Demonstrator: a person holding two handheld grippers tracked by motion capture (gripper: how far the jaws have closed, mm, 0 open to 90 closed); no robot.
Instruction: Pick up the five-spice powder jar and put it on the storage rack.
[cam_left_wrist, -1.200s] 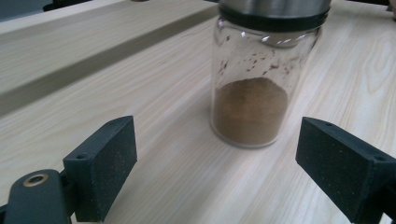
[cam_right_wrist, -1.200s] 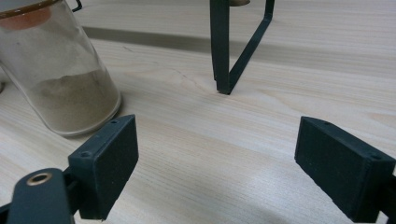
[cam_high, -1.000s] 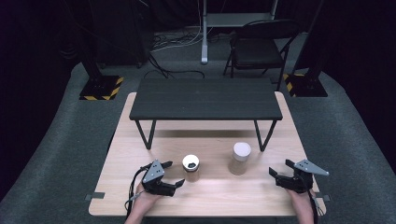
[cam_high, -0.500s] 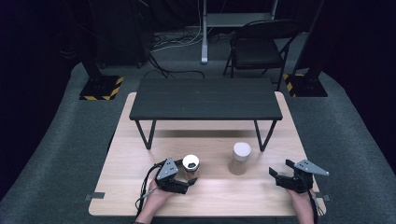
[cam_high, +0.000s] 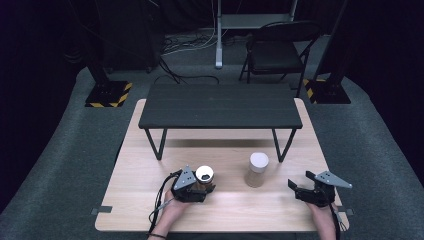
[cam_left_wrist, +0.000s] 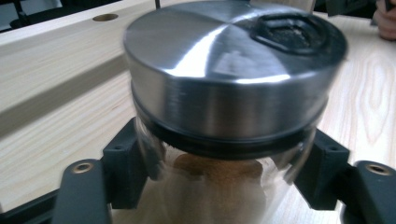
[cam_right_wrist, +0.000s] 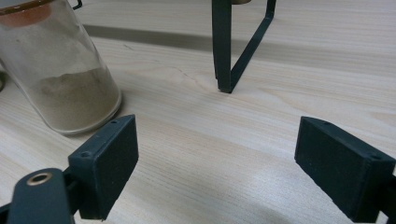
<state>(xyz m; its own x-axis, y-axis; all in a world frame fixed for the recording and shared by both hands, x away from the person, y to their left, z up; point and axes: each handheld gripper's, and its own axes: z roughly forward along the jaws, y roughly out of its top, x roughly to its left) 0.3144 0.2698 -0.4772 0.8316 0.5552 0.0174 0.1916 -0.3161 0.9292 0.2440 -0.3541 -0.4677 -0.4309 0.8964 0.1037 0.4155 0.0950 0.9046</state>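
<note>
The left gripper (cam_high: 202, 187) has just been closing, and now its two black jaws squeeze the small glass jar with the shiny round metal lid (cam_left_wrist: 233, 70). The pads press the clear glass just under the lid, one on each side. That is a good spot, I think, because the lid is wider than the glass, so the jar cannot slip down out of the grip. Brown powder sits inside the jar.

From above, this jar stands on the pale wooden table (cam_high: 150, 200), at about 7 o'clock from the middle of the tabletop. The left hand (cam_high: 170, 212) comes in from the bottom edge and lies low and flat, pointing toward 2 o'clock.

A taller glass jar with a light wooden lid (cam_high: 258, 170) stands apart, at 3 o'clock from the gripped jar. It also has tan powder in it.

The right gripper (cam_high: 299, 188) rests at about 4 o'clock on the table. Its jaws are spread wide with nothing between them. It points toward 9 o'clock, at the taller jar, maybe waiting its turn.

A low black bench with thin metal legs (cam_high: 220, 106) stands at 12 o'clock.
</note>
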